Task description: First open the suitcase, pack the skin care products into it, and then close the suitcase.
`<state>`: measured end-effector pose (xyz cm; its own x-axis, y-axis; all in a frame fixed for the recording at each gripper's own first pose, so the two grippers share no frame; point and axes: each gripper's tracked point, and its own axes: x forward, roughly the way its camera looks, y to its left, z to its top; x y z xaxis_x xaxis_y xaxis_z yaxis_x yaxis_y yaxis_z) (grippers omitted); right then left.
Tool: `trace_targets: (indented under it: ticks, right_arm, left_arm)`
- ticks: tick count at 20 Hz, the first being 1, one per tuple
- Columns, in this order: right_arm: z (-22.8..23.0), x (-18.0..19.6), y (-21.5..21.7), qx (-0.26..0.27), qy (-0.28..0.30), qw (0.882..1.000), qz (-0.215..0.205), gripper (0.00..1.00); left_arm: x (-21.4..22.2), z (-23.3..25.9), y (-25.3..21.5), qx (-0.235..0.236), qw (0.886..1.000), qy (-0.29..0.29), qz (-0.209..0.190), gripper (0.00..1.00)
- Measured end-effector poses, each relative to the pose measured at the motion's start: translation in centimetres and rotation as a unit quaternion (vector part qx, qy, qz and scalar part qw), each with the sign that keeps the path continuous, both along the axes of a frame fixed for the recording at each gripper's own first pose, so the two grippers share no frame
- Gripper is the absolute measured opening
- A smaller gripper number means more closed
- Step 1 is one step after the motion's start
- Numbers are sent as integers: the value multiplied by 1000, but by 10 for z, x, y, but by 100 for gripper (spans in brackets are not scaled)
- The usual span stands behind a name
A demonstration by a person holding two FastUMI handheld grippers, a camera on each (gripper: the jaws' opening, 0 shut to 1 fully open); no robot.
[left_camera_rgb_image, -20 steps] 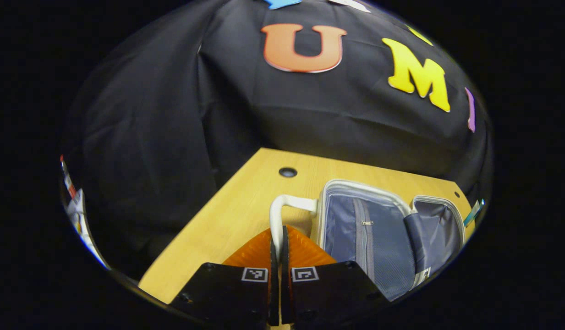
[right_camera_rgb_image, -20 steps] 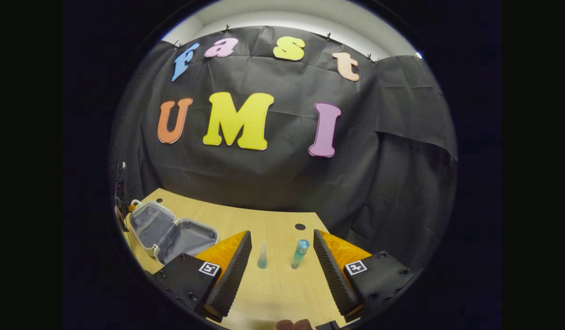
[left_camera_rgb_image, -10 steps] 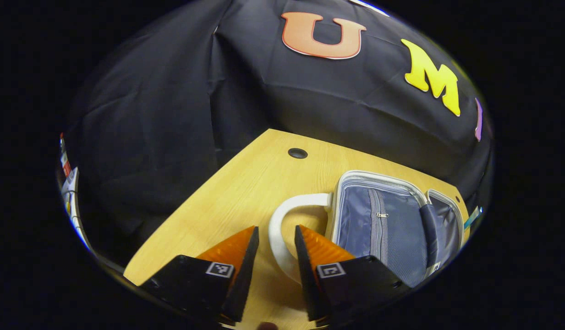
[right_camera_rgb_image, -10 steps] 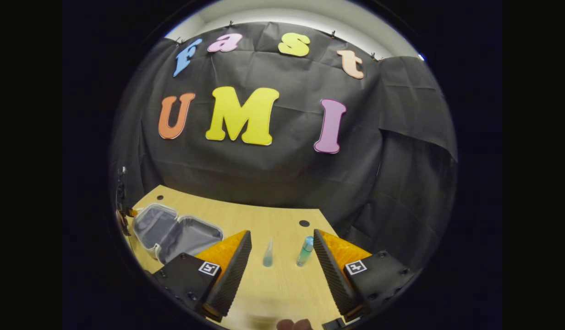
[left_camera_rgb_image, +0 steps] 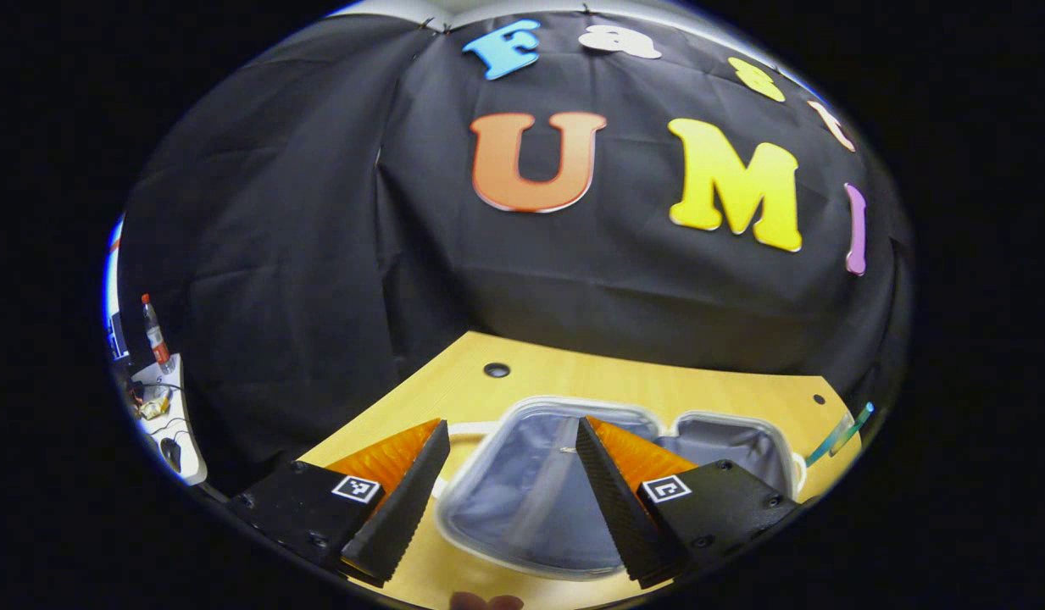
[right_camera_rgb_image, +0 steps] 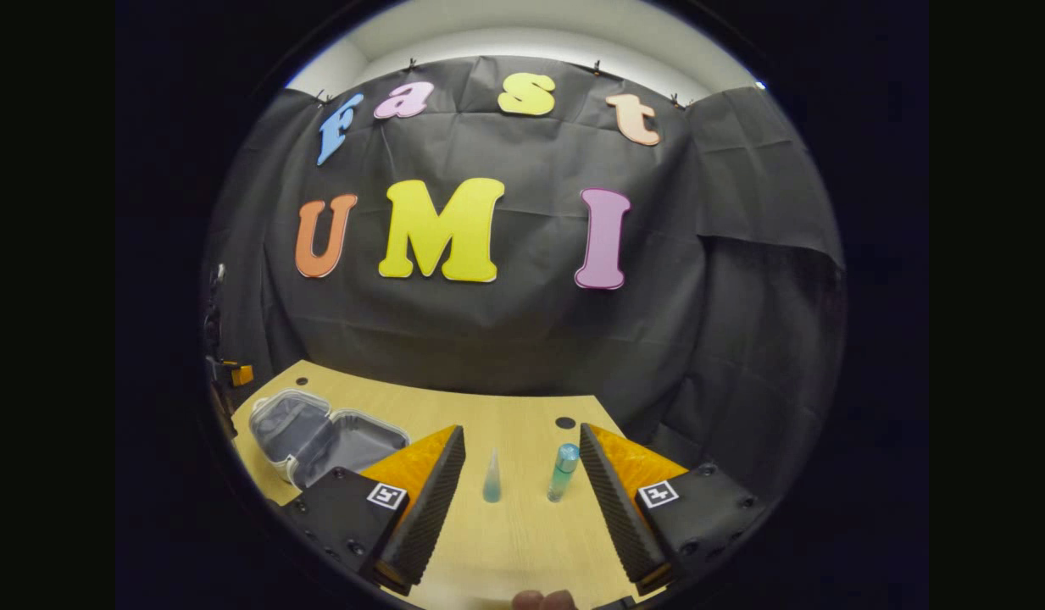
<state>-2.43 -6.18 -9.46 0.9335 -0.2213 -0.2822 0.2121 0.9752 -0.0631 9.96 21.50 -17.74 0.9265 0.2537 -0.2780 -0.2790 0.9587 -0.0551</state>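
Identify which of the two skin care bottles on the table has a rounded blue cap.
The taller bottle, standing on the right nearer the right tongs' right finger; the other bottle tapers to a pointed tip.

The suitcase (left_camera_rgb_image: 522,500) has a white rim and handle with a grey-blue lining (faintly striped where the fabric shows). The table (right_camera_rgb_image: 522,525) is pale yellow wood grain. The cone-shaped bottle (right_camera_rgb_image: 491,479) is translucent pale blue; the cylindrical bottle (right_camera_rgb_image: 562,472) is teal-green with a blue cap.

A small white-rimmed suitcase (right_camera_rgb_image: 323,436) with grey lining is laid open flat at the bench's left. Two bluish skin care bottles, a cone-shaped bottle (right_camera_rgb_image: 491,479) and a capped tube (right_camera_rgb_image: 562,471), are stood upright to its right.
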Motion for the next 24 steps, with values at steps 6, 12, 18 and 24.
trace_targets:
  ticks: [6,12,18,24]
  right_arm:
    - [-9,-6,-37,20,-2,1000,7,80]
    - [-18,-11,-85,6,12,1000,16,80]
    - [-45,-30,-159,-19,59,998,-5,80]
    - [-57,-36,-202,-11,81,996,-32,81]
  left_arm:
    - [4,31,-153,-13,997,-27,-72,97]
    - [13,17,-296,-3,982,-22,-186,97]
    - [24,-43,-434,-16,962,21,-272,97]
    - [54,-119,-488,-34,962,98,-254,98]
